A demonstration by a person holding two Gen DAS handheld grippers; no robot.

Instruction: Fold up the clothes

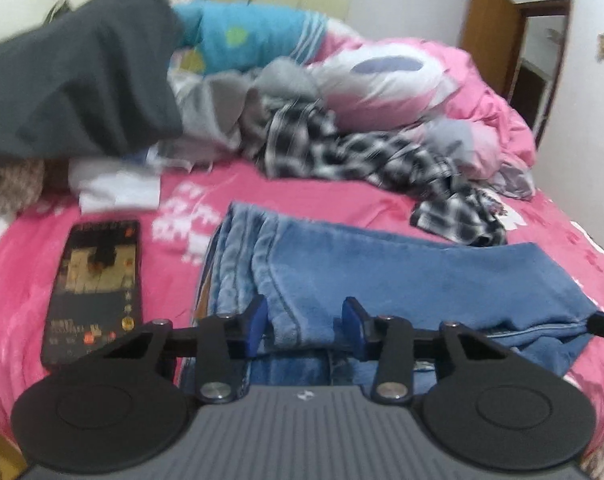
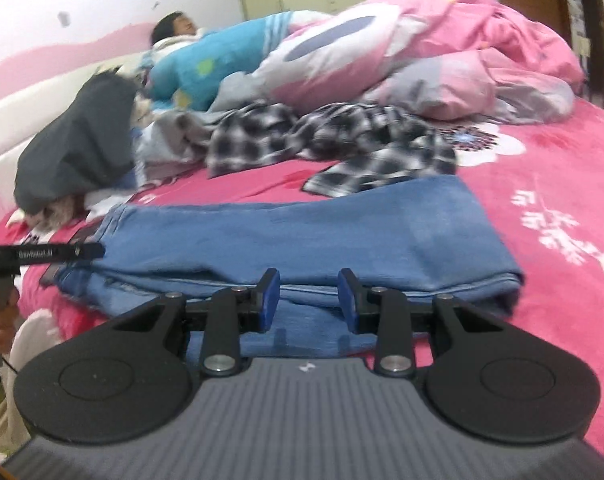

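Lying doubled over lengthwise on the pink bed point(image 2: 542, 152), the jeans point(image 1: 382, 272) sit just before both grippers; left gripper point(image 1: 306, 322) and right gripper point(image 2: 309, 296) show fingers parted, nothing clamped, hovering at the near denim edge. Risk, as I judge it: pinching only the top layer would drag the fold askew; the phone point(image 1: 95, 288) just beside the waistband could get swept along.

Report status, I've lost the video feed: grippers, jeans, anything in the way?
Left gripper open, right gripper open, both at the jeans' near edge. Jeans folded flat on the bed. Phone lying left of them; plaid shirt heaped behind.
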